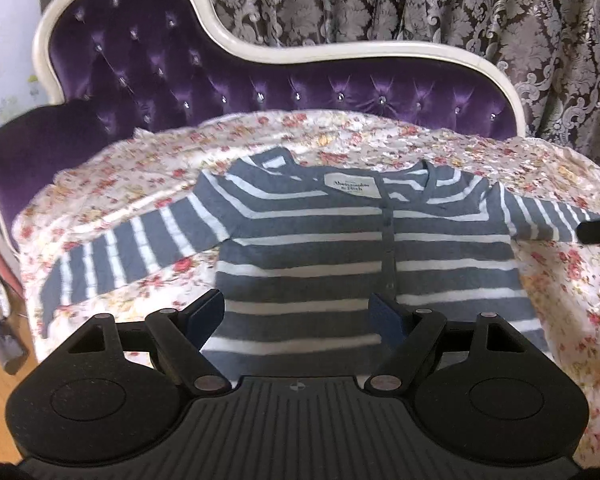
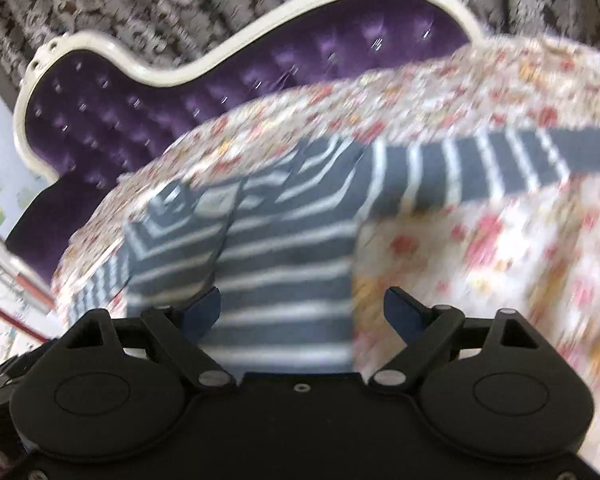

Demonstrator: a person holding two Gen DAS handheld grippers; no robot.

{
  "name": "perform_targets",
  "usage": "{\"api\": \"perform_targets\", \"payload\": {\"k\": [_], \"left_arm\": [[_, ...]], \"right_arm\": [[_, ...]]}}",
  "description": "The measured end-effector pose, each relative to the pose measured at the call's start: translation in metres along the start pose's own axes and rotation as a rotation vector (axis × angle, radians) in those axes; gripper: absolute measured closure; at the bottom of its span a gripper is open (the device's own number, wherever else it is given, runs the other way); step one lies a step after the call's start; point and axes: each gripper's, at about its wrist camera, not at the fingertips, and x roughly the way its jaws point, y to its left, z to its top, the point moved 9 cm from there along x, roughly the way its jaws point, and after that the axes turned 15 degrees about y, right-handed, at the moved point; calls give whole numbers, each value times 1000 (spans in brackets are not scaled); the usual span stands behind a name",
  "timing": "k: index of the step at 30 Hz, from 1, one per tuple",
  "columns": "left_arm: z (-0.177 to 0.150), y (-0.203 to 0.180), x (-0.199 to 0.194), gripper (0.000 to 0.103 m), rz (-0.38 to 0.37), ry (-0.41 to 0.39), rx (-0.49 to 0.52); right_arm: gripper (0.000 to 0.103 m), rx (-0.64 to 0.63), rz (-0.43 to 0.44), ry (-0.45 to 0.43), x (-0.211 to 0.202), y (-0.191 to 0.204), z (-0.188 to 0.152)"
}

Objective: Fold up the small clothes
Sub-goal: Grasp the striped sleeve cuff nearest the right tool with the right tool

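The knitted long-sleeve top (image 1: 320,248) has grey-blue and white stripes. It lies on a white cloth with red and yellow flowers (image 1: 140,184). The tufted velvet sofa back (image 1: 148,64) is purple with a cream frame.

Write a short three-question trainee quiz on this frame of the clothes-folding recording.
1. True or false: the striped cardigan lies spread flat with both sleeves out.
2. What does the cardigan lie on: A) bare purple cushion, B) floral sheet, C) wooden floor?
3. Is the left gripper or the right gripper holding any fabric?

Key: 1 true; 2 B; 3 neither, both stand open above the hem.
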Motion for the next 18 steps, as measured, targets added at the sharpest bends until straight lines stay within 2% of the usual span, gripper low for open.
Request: {"api": "perform_targets", "payload": {"k": [4, 7, 10, 15, 18], "left_arm": [[7, 1, 30, 25, -38, 49, -1], [10, 2, 50, 25, -27, 69, 16], [8, 2, 67, 25, -26, 98, 32], [1, -1, 93, 25, -48, 161, 48], [-2, -2, 100, 24, -66, 161, 29]], "right_arm": [[25, 46, -62, -5, 4, -37, 29], [31, 112, -123, -19, 3, -80, 52], [41, 168, -181, -36, 0, -122, 72], [52, 278, -216, -66, -7, -190, 95], [52, 337, -238, -82, -9, -223, 103]]}}
